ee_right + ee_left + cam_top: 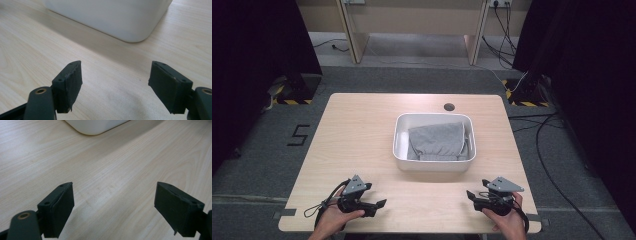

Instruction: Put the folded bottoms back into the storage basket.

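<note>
Cloth, grey and folded, lies inside the white tub at the middle of the worktop, near the far side of both my hands; I judge it already put away, which is why I hold both tools back by the near edge. My left tool and right tool each stand with jaws wide and nothing between them, low over bare wood. From the high view I see the cloth in the tub; the left gripper view catches just a tub corner, and the right gripper view its plain outer wall, contents hidden.
</note>
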{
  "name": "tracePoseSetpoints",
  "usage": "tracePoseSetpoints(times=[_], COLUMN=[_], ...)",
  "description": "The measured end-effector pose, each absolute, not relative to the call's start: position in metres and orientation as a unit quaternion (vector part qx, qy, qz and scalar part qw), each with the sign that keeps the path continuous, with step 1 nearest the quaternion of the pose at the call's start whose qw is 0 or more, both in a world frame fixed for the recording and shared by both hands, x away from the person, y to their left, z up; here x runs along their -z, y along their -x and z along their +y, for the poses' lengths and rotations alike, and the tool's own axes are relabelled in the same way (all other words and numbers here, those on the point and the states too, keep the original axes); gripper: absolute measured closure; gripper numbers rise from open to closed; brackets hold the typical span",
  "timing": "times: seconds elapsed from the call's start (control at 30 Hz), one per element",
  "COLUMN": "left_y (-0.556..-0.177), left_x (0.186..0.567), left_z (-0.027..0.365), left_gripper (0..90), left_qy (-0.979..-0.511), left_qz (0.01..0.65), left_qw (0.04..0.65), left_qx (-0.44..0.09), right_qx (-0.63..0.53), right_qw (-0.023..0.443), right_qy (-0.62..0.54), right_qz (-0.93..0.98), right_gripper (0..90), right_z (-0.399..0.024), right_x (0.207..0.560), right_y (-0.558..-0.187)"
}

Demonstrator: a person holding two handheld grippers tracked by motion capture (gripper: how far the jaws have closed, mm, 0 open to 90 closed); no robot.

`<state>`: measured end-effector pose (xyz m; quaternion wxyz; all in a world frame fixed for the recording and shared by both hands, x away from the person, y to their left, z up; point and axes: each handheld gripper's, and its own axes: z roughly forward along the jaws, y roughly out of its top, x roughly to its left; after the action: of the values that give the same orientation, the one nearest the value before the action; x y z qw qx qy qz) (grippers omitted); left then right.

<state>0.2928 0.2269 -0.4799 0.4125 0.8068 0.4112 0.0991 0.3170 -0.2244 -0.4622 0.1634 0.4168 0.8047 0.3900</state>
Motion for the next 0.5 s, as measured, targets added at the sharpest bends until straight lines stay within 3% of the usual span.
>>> tracePoseSetpoints(times=[0.5], left_y=[-0.281], left_x=[0.490], left_z=[0.239], left_gripper=[15.8], left_qy=[-0.809], left_qz=[0.424], left_qw=[0.393], left_qx=[-0.109], right_qx=[-0.369], right_qw=[0.167], right_qy=[-0.424], right_qz=[0.810], right_gripper=[21.5], right_z=[-0.225], right_x=[0.475], right_y=[-0.301])
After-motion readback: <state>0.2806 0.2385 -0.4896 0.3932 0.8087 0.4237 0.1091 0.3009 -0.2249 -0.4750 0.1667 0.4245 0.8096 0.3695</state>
